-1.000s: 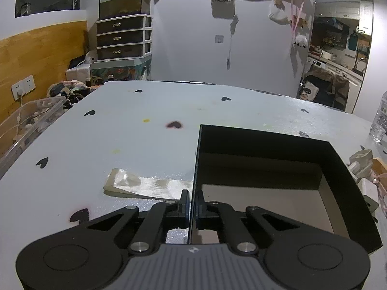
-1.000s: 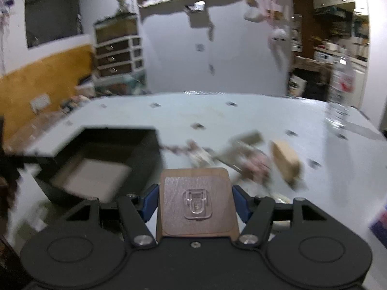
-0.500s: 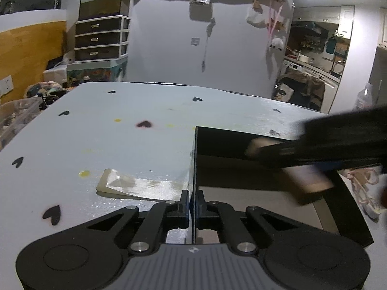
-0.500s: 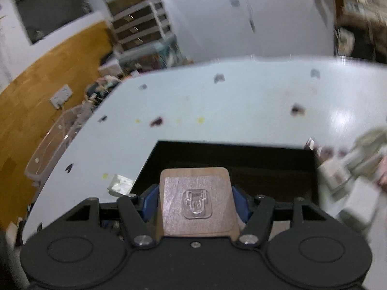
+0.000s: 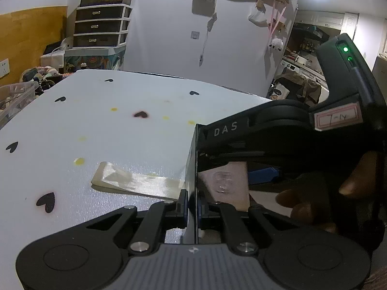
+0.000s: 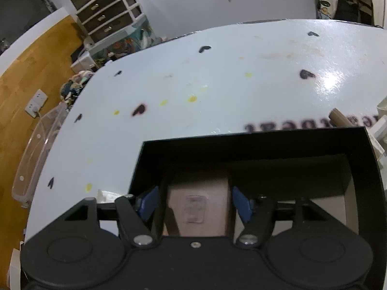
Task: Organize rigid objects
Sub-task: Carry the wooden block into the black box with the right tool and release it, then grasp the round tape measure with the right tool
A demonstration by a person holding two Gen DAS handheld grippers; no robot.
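The left gripper (image 5: 191,205) was pinched tight on the thin side wall of the black box (image 6: 362,169), which sat on the pale table (image 6: 217,84). The right gripper (image 6: 196,203) hung down inside that box with the wooden block (image 6: 198,207) between its blue pads (image 6: 150,201), jaws opening, small gaps showing on both sides. A strip of clear tape (image 5: 135,181) lay just left of the box.

The worktop (image 6: 217,77) lies open on the far side and to the left of the black box (image 6: 241,145), with only a flat clear packet (image 5: 135,181) lying just left of the box wall. Small clutter (image 6: 379,125) crowds the right edge beside the box
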